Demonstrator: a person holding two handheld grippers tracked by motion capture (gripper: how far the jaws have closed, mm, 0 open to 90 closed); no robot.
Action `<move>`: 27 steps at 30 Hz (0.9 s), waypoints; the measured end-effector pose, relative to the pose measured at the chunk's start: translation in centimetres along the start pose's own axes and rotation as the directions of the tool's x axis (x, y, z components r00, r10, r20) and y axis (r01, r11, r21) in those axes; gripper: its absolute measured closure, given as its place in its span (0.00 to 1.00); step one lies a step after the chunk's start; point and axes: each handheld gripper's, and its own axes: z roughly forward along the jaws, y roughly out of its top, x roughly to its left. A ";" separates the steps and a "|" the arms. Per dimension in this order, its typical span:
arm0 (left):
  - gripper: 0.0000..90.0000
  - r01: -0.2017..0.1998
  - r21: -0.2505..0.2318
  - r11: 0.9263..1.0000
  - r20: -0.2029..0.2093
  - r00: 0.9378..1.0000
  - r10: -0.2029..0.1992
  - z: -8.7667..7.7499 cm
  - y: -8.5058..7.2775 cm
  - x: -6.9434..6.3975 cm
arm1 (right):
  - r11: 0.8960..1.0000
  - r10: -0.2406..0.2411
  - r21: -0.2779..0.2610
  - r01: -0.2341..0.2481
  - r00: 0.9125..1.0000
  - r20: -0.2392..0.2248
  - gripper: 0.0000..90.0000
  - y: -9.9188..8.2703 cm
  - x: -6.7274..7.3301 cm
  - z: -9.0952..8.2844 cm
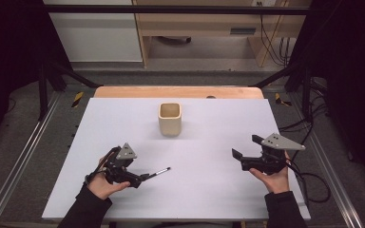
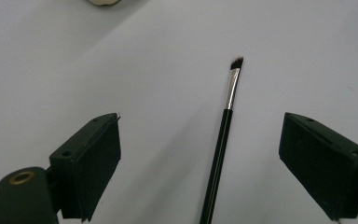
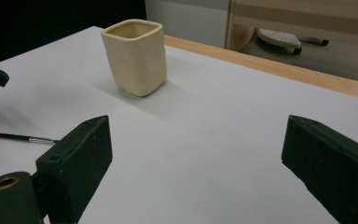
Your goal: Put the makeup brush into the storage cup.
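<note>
A thin black makeup brush (image 1: 159, 172) (image 2: 219, 154) with a silver ferrule lies flat on the white table, bristles pointing away from my left gripper. My left gripper (image 1: 141, 178) (image 2: 200, 116) is low over the near left of the table with its jaws open on either side of the brush handle, pads clear of it. A cream square cup (image 1: 170, 119) (image 3: 135, 56) stands upright at the middle back. My right gripper (image 1: 246, 146) (image 3: 196, 123) is held at the near right, open and empty, facing the cup. The brush tip (image 3: 14, 136) shows at the left of the right gripper view.
The white tabletop (image 1: 209, 190) has a wooden strip (image 1: 178, 91) along its far edge. Dark frame rails and cables (image 1: 309, 180) run along both sides. Beyond the table are a floor and wooden furniture.
</note>
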 end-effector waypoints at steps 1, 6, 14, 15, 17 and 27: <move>0.14 -0.005 0.006 1.000 0.000 1.000 0.005 0.1 0.1 0.0 | 1.000 0.000 0.000 0.000 1.000 -0.001 0.10 0.0 0.0 0.0; 0.14 -0.029 0.041 0.999 0.013 0.999 0.029 0.5 0.5 -0.3 | 1.000 0.003 0.000 -0.003 1.000 0.000 0.10 0.0 0.0 -0.1; 0.14 -0.068 0.106 0.992 0.034 0.997 0.065 2.0 1.7 -0.8 | 1.000 0.002 0.007 -0.002 1.000 0.000 0.09 0.0 0.0 -0.1; 0.14 -0.071 0.115 0.991 0.039 0.997 0.067 2.2 1.7 -0.8 | 1.000 0.001 0.009 -0.001 1.000 0.000 0.09 0.0 0.0 -0.1; 0.15 -0.073 0.133 0.988 0.044 0.997 0.068 2.6 1.9 -0.9 | 1.000 0.002 0.009 -0.002 1.000 -0.002 0.09 0.0 0.0 -0.1; 0.21 -0.119 0.193 0.974 0.059 0.992 0.109 3.6 2.0 -1.1 | 1.000 -0.007 0.021 0.007 1.000 -0.002 0.09 -0.1 0.0 0.1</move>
